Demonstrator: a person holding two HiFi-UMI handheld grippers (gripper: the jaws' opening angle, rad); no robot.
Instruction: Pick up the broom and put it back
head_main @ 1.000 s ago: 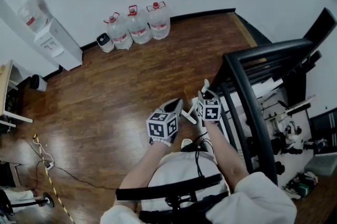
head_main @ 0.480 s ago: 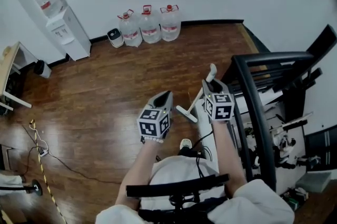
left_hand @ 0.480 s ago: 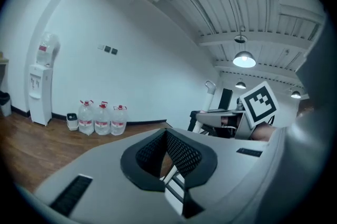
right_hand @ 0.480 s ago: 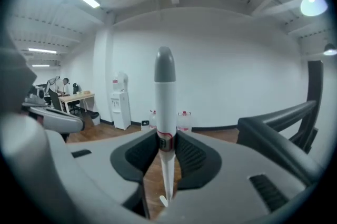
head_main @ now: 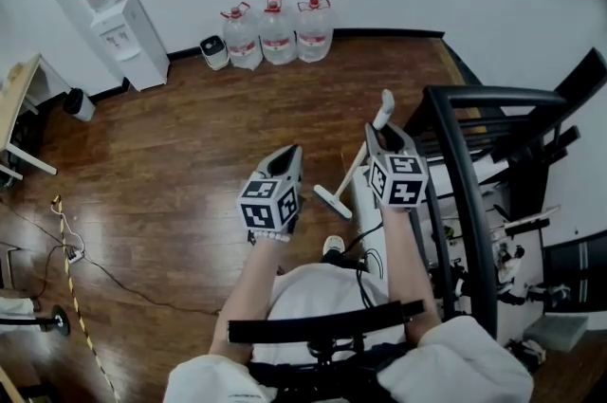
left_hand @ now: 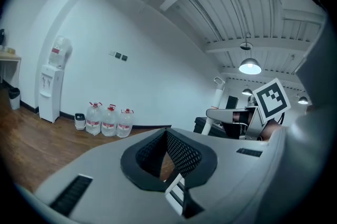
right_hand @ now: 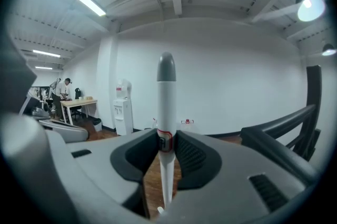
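Observation:
The broom point(head_main: 358, 162) has a white handle with a grey tip and a white head point(head_main: 332, 200) that hangs near the wooden floor. My right gripper point(head_main: 381, 137) is shut on the handle. In the right gripper view the handle point(right_hand: 166, 107) stands upright between the pads, above that gripper's point(right_hand: 166, 136) tips. My left gripper point(head_main: 285, 162) is to the left of the broom, apart from it, and holds nothing. Its point(left_hand: 166, 132) pad tips meet. From the left gripper view the broom handle point(left_hand: 217, 97) and the right gripper's marker cube point(left_hand: 271, 101) show on the right.
Three water bottles point(head_main: 277, 33) and a water dispenser point(head_main: 119, 27) stand by the back wall. A black exercise machine frame point(head_main: 453, 155) is close on the right. A cable point(head_main: 71, 249) lies on the floor at left, near a desk point(head_main: 14, 107). A person point(right_hand: 63, 88) stands at a far table.
Both grippers have risen. The broom came up with the right gripper, its handle now more upright and its tip higher. The left gripper stayed beside it, empty.

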